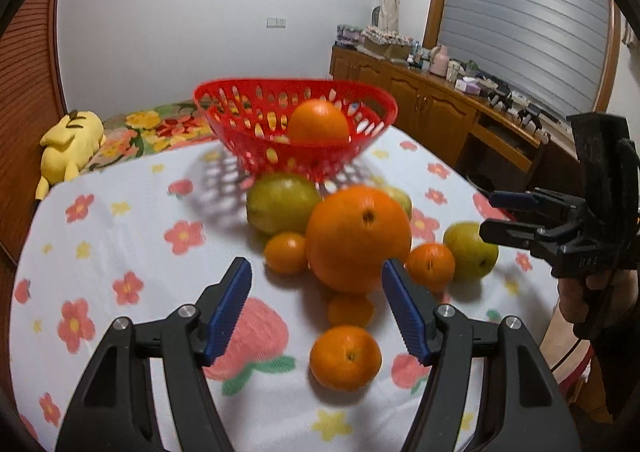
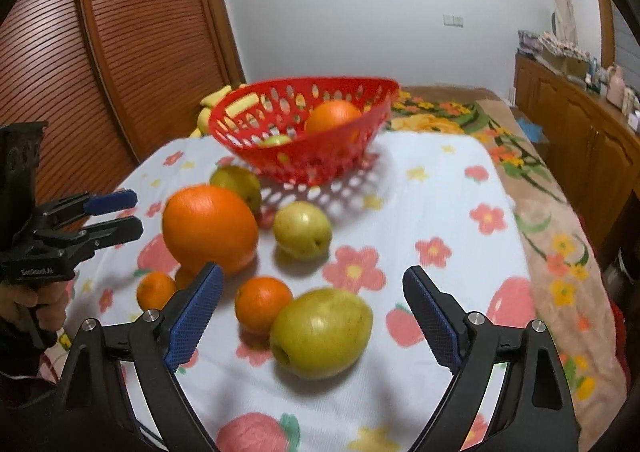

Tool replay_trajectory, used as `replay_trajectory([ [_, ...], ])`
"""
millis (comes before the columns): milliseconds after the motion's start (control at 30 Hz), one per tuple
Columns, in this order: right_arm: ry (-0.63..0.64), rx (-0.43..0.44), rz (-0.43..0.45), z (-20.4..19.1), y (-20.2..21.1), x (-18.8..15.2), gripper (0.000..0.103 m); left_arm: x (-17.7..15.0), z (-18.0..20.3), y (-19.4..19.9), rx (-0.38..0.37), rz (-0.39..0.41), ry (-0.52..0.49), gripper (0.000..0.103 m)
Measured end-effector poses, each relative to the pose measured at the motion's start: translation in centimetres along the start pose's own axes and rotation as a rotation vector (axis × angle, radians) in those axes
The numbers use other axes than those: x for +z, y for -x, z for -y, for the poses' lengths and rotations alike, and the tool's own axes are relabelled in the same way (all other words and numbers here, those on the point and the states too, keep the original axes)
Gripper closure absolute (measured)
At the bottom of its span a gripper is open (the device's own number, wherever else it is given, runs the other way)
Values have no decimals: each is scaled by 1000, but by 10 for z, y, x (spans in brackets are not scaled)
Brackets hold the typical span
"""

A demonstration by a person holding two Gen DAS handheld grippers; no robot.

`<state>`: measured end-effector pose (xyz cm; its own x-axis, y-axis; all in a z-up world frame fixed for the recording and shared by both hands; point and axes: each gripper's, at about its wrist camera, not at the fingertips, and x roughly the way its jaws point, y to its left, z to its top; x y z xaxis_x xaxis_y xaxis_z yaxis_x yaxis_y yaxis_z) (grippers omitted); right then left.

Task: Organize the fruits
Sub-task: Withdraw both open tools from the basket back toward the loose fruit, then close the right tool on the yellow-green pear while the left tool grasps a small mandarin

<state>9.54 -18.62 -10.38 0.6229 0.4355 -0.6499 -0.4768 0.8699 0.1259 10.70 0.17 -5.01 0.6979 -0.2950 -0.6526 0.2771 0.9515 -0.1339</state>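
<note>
A red basket point(image 1: 240, 120) point(image 2: 336, 156) stands at the far side of the flowered cloth and holds an orange point(image 1: 319, 121) point(image 2: 334, 116) and a green fruit point(image 2: 277, 140). In front lie a big orange point(image 1: 358, 238) point(image 2: 210, 226), several small oranges point(image 1: 345, 357) point(image 2: 262, 302) and yellow-green pears point(image 1: 280, 202) point(image 2: 322, 332). My left gripper point(image 1: 316, 306) point(image 2: 114, 214) is open and empty, just short of the big orange. My right gripper point(image 2: 314, 314) point(image 1: 496, 214) is open and empty, its fingers on either side of the nearest pear without touching it.
A yellow plush toy point(image 1: 70, 146) lies at the far left by a wooden slatted door point(image 2: 120, 32). A wooden sideboard point(image 1: 432, 100) crowded with small items runs along the right. A flowered blanket point(image 2: 540, 192) lies beyond the cloth's right edge.
</note>
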Motion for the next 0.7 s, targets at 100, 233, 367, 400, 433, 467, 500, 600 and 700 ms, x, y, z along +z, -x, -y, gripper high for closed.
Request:
replay_trajectory([
  [100,-8,5,-14,2,-3,-9,11,-10,1,-5,-11,-21,13,35],
  [233,-22,12,-27,4,-7,-18,13,-19,2,-10,-17,-37,22,35],
  [367,-32,9,-47,5,-13,-27,17,-23,-1,-12,-14,-47,38,35],
  [400,-37,11,-50,5,-14,-28,18,-24,-2,-13,-15,-48,44,35],
  [433,-41,12,-50,6,-15,-30,21,-26,-3,-14,-18,-55,51,35],
  [467,-43,11,-52,7,-16,-31,22,-27,-4,-14,-21,-58,54,35],
  [500,-44,12,-56,7,-18,-32,23,-28,-4,-15,-21,-64,58,35],
  [600,-51,18,-66,11,-22,-32,25,-30,-4,-16,-26,-73,65,35],
  [700,-47,38,-71,11,-26,-32,26,-31,-4,-15,-32,-73,70,35],
])
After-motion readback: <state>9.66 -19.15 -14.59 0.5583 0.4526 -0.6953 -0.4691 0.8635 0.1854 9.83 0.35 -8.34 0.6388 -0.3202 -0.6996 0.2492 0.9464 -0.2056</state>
